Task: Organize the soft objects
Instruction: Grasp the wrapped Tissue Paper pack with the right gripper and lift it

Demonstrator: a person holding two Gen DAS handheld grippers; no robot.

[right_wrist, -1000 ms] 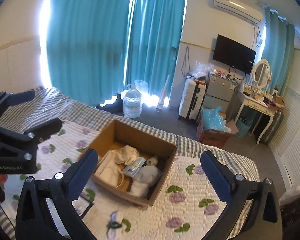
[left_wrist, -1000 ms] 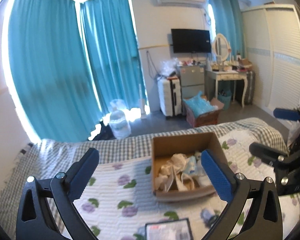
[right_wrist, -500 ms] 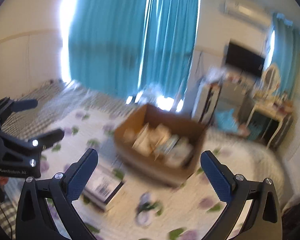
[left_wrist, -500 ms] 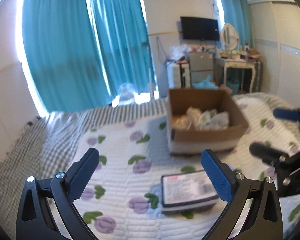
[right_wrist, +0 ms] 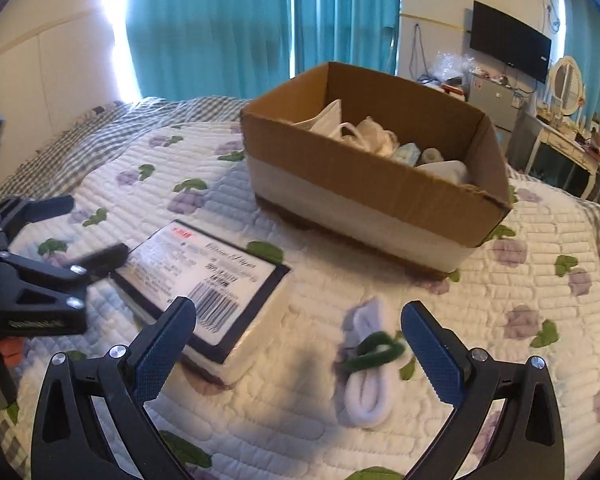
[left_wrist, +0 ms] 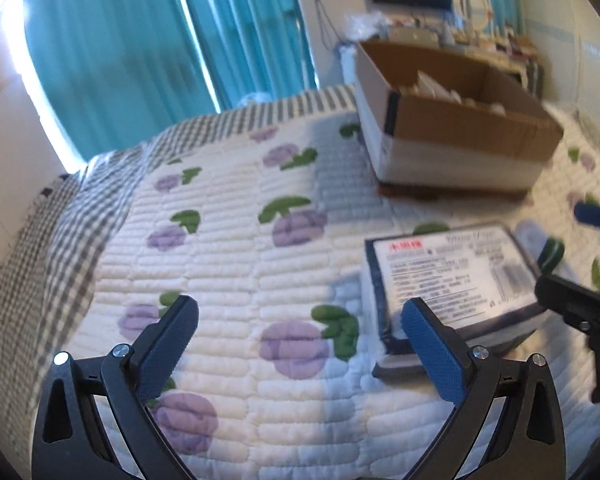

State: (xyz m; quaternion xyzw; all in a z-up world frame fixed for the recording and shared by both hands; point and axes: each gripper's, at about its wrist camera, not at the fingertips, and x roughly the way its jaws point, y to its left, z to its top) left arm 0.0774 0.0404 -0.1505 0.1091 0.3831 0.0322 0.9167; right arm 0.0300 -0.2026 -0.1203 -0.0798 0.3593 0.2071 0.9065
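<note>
A cardboard box [right_wrist: 380, 184] holding several pale soft items [right_wrist: 364, 136] stands on the bed; it also shows in the left wrist view [left_wrist: 460, 128]. A flat wrapped white package with a dark border and barcode label [right_wrist: 212, 280] lies in front of it, also in the left wrist view [left_wrist: 452, 280]. A white rolled sock with a green band [right_wrist: 368, 364] lies right of the package. My right gripper [right_wrist: 298, 330] is open and empty, low over the quilt between package and sock. My left gripper [left_wrist: 300, 330] is open and empty, just left of the package.
The bed has a white quilt with purple flowers [left_wrist: 236, 264] and a grey checked edge [left_wrist: 40, 248]. Teal curtains [right_wrist: 220, 24] hang behind. A dresser, mirror and TV [right_wrist: 508, 42] stand at the far right.
Both grippers have dropped down and moved closer to the quilt. The box, package and sock now look larger and nearer. Both grippers stayed open.
</note>
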